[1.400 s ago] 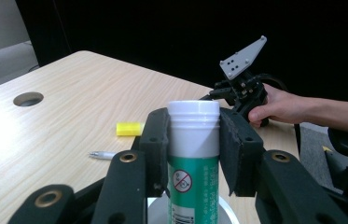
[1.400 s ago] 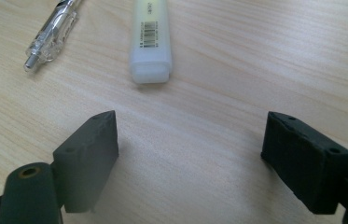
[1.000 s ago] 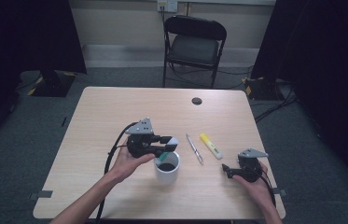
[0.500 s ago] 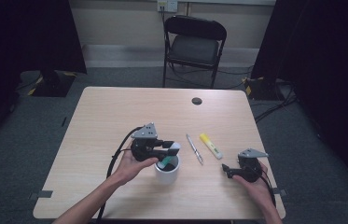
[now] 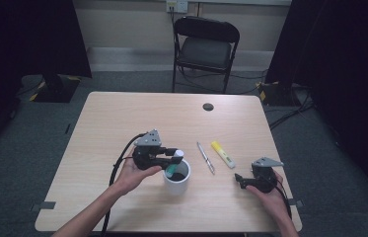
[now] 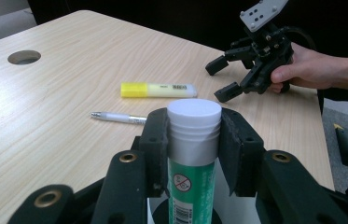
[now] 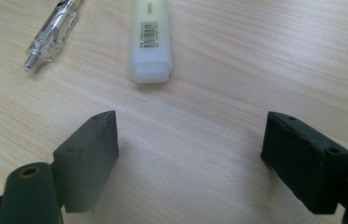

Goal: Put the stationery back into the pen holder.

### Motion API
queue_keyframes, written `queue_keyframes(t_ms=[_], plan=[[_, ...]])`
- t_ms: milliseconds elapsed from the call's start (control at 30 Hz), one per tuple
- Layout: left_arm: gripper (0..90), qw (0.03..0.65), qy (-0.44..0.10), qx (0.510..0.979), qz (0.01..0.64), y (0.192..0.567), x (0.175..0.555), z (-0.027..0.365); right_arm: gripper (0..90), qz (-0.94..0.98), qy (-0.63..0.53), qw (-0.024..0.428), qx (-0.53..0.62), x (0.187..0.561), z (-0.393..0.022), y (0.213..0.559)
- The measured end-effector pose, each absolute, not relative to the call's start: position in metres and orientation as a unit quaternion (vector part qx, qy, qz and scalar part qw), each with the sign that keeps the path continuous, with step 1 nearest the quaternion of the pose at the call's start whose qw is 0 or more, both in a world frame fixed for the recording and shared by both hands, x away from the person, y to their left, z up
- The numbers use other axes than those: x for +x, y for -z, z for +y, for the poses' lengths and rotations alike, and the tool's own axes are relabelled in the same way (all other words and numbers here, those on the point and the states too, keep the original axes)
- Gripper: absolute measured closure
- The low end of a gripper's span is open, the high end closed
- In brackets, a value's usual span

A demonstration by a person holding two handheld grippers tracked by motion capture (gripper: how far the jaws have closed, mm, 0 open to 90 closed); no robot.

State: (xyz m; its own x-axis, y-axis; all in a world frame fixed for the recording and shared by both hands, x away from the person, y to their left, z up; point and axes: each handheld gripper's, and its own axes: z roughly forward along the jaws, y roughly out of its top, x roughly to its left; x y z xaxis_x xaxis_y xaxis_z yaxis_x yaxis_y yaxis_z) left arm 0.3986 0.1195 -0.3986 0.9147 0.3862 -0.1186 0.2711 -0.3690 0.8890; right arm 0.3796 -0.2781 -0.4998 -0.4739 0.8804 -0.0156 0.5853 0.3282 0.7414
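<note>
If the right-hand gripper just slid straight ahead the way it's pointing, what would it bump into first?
Probably the pale yellow plastic highlighter, lying on the table just ahead of the open right gripper; the clear pen lies off to the side.

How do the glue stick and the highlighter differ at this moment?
The glue stick is green with a white cap; the highlighter is yellow. The glue stick stands upright, clamped in the left gripper over the white cup; the highlighter lies flat on the table, untouched. Both are short, capped sticks.
</note>
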Motion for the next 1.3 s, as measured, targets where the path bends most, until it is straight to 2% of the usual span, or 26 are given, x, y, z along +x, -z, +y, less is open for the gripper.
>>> queue_keyframes(t_ms=[1300], plan=[[66.8,0.509,-0.071,0.832,0.209,0.405,0.400,0.132,17.7,0.786,-0.345,0.213,0.466,0.379,-0.278,0.500]])
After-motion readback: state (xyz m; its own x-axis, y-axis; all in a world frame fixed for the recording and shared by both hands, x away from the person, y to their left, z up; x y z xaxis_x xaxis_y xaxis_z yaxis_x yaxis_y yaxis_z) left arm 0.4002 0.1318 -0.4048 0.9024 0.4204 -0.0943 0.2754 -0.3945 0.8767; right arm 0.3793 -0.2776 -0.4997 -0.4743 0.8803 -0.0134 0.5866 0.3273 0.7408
